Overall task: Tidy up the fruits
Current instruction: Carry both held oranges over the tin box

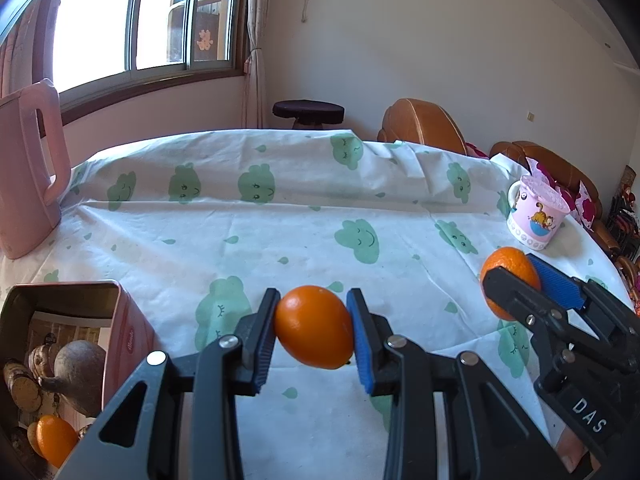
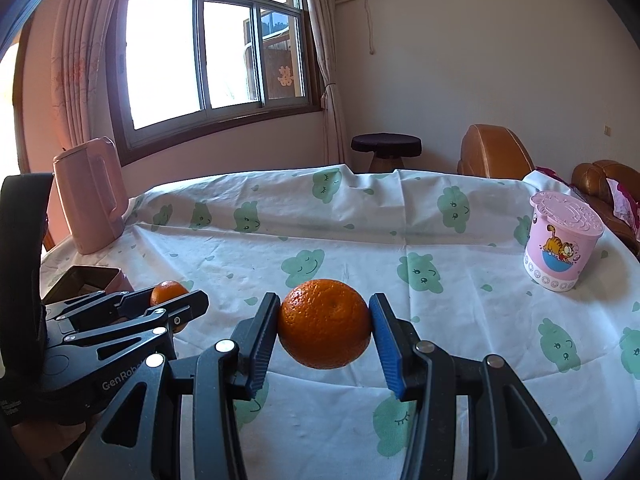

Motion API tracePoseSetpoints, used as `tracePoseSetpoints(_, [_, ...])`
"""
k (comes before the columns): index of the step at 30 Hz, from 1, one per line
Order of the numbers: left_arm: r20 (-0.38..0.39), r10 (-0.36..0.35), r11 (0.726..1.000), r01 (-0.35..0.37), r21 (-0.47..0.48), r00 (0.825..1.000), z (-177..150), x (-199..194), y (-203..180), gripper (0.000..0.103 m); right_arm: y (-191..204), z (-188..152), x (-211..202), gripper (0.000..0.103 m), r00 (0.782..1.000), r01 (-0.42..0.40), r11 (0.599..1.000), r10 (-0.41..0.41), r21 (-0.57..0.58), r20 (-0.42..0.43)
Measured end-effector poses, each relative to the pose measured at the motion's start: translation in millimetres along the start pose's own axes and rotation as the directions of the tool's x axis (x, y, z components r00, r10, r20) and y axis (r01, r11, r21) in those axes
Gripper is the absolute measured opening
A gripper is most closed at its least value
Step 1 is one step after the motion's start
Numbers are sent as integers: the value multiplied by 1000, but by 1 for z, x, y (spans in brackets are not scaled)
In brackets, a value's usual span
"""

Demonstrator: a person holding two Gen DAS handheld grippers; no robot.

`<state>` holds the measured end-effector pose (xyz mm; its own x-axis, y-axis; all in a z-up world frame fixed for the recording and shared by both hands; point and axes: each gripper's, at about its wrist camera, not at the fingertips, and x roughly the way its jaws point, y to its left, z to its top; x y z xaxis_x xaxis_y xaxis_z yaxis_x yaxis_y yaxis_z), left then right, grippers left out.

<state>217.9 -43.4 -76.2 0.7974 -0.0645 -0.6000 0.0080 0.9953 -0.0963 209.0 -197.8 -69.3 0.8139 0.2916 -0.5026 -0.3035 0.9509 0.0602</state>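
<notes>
My left gripper [image 1: 314, 334] is shut on a smooth orange [image 1: 314, 327] and holds it above the tablecloth. My right gripper [image 2: 325, 326] is shut on a dimpled orange [image 2: 325, 322], also held off the table. In the left wrist view the right gripper [image 1: 516, 284] with its orange [image 1: 510, 272] shows at the right. In the right wrist view the left gripper [image 2: 170, 300] with its orange [image 2: 168, 291] shows at the left. A pink tin box [image 1: 128, 332] at lower left holds another orange [image 1: 54, 438] and brown fruits [image 1: 78, 372].
A white tablecloth with green clouds [image 1: 280, 240] covers the table. A pink kettle [image 1: 28, 168] stands at far left, also in the right wrist view [image 2: 90, 196]. A pink cartoon cup [image 2: 562, 236] stands at right. A stool [image 2: 386, 146] and brown sofas [image 2: 496, 148] lie behind.
</notes>
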Motion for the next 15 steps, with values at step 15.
tracePoseSetpoints(15, [69, 18, 1000, -19, 12, 997, -2, -14, -2, 36, 3, -1, -13, 48, 998, 15, 1000, -13, -16, 64])
